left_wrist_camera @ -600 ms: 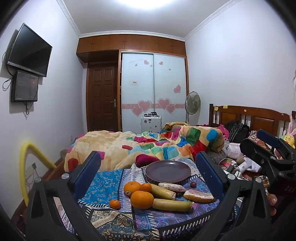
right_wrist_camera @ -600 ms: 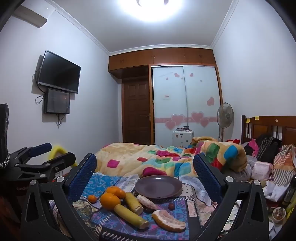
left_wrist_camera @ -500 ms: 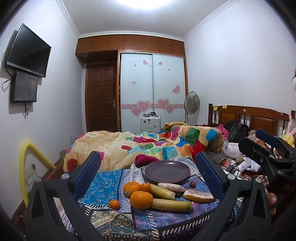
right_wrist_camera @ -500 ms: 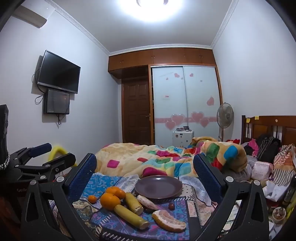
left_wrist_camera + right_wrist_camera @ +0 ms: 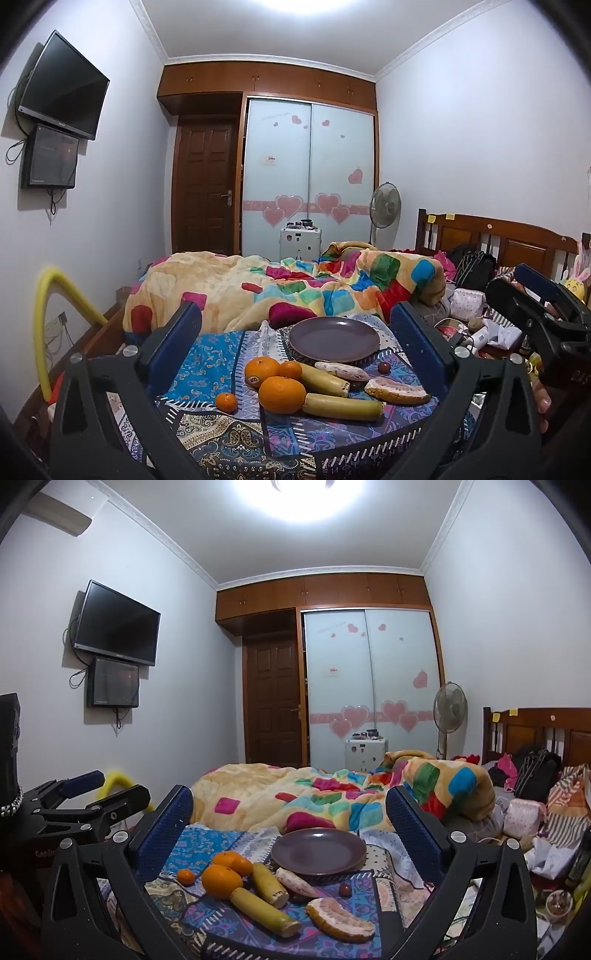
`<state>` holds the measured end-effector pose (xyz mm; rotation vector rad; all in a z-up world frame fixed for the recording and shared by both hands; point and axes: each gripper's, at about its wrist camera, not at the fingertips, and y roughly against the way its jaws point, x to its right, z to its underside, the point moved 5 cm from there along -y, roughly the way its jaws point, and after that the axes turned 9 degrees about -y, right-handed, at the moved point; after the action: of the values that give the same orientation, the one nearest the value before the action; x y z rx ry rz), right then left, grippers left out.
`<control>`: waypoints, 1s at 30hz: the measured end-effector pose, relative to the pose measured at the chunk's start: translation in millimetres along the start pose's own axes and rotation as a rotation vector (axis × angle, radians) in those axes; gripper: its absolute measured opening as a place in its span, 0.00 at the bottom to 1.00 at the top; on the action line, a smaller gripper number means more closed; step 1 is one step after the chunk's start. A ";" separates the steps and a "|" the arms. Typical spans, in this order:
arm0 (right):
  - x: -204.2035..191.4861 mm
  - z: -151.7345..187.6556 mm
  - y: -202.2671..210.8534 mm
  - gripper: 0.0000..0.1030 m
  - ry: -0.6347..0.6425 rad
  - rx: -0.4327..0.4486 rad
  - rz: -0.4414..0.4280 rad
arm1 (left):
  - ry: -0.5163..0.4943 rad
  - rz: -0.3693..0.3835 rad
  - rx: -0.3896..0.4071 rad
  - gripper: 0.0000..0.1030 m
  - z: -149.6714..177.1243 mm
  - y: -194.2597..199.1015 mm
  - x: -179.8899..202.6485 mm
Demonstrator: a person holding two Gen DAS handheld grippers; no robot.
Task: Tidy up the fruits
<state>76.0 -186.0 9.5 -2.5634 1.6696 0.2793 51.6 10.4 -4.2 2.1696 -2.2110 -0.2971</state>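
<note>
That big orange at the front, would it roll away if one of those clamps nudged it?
Probably: the big orange looks round and smooth. The yellow stalk piece beside it might stop it rightward. The patterned cloth may slow it.

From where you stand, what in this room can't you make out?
- Sticker on the rear orange: too small to read, left view.
- Small dark fruit: too small to name, right view.
- Items on the white box: too far, right view.
- Near edge of the cloth: hidden by the open left gripper; in the right view, by the open right gripper.
</note>
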 end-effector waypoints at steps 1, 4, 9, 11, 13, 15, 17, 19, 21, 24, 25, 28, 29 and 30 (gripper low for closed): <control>-0.4 -0.3 0.2 1.00 0.000 -0.001 -0.001 | 0.001 -0.001 0.000 1.00 -0.2 -0.1 -0.5; -2.4 1.6 -1.9 1.00 0.000 -0.002 -0.003 | 0.001 -0.007 0.000 1.00 1.3 -2.1 -1.1; 2.7 5.6 -3.5 1.00 0.003 -0.003 -0.005 | 0.002 -0.004 -0.001 1.00 5.2 -4.0 -0.4; 2.0 5.1 -3.7 1.00 0.002 -0.005 -0.004 | 0.002 -0.005 -0.001 1.00 4.8 -4.4 -0.5; -1.1 4.8 -5.9 1.00 0.002 -0.005 -0.003 | 0.004 -0.002 -0.001 1.00 4.7 -4.6 -0.6; -0.8 4.6 -5.8 1.00 0.002 -0.005 -0.003 | 0.004 -0.001 0.000 1.00 4.0 -4.6 -0.7; -0.4 4.5 -5.7 1.00 0.001 -0.006 -0.003 | 0.002 -0.001 0.000 1.00 4.3 -5.2 -0.3; -0.2 4.4 -5.7 1.00 0.001 -0.007 -0.004 | 0.003 0.001 0.000 1.00 4.6 -5.4 -0.6; -0.1 5.1 -5.6 1.00 0.000 -0.005 -0.004 | 0.003 0.003 -0.001 1.00 4.3 -5.3 -0.4; 0.1 4.6 -5.6 1.00 0.000 -0.007 -0.004 | -0.004 0.002 -0.003 1.00 4.1 -6.5 0.3; 0.2 4.6 -5.6 1.00 0.000 -0.006 -0.004 | -0.005 0.002 -0.002 1.00 3.6 -5.5 0.0; 0.3 5.2 -5.9 1.00 -0.001 -0.006 -0.004 | -0.003 0.003 -0.002 1.00 2.9 -6.0 0.6; 0.3 4.9 -5.8 1.00 -0.002 -0.007 -0.004 | -0.004 0.002 -0.003 1.00 2.7 -6.2 1.1; 0.3 4.7 -5.7 1.00 -0.001 -0.007 -0.004 | -0.005 0.002 -0.002 1.00 3.2 -5.7 0.9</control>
<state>80.8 -183.3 4.5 -2.5704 1.6663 0.2873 56.6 9.8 -8.3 2.1683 -2.2137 -0.3053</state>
